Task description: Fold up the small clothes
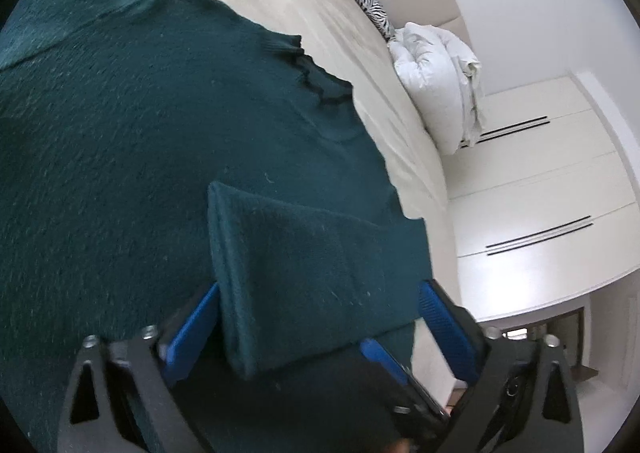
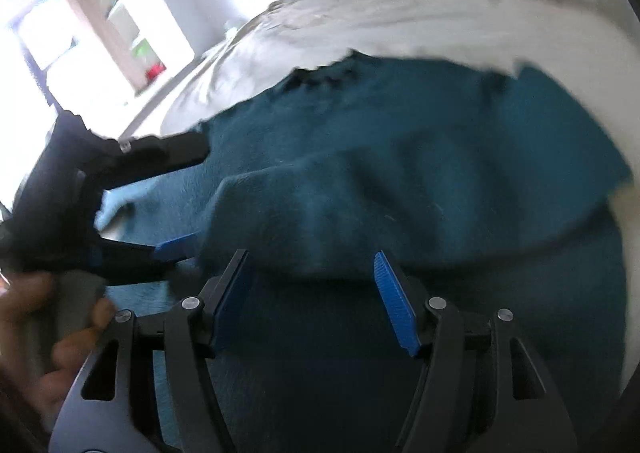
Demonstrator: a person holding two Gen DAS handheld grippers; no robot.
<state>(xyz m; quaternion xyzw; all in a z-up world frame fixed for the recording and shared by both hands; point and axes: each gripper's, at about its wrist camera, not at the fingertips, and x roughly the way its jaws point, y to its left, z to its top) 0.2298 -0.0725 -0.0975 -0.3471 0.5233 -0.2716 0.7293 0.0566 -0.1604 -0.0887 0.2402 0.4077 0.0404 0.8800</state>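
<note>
Right tongs [image 2: 316, 301] are closest to the lens and spread, blue pads [image 2: 394, 305] clear of the cloth, nothing pinched. Just past their tips sits the folded-over sleeve [image 2: 320, 213], lying on top of the sweater [image 2: 440, 125], so that bit looks set down, not held.

Left tongs [image 1: 320, 317] are spread too. From their own camera the same sleeve [image 1: 312, 265] runs right between the pads [image 1: 192, 329], but I can't see either pad pressing on it, so I'd call that straddling, not gripping. You can also spot the left tongs [image 2: 176, 205] in the right view, at the sweater's left edge, with a hand [image 2: 48, 325] on the handle.

Where the job stands, as I read it: the teal sweater [image 1: 140, 113] is spread flat on the bed [image 1: 340, 13], collar [image 1: 320, 81] toward the pillow [image 1: 432, 85] end. One sleeve is folded in across the body. I can't make out the other sleeve, so no idea if it's done. The body itself isn't folded yet, so I'd guess we're maybe a third through.
</note>
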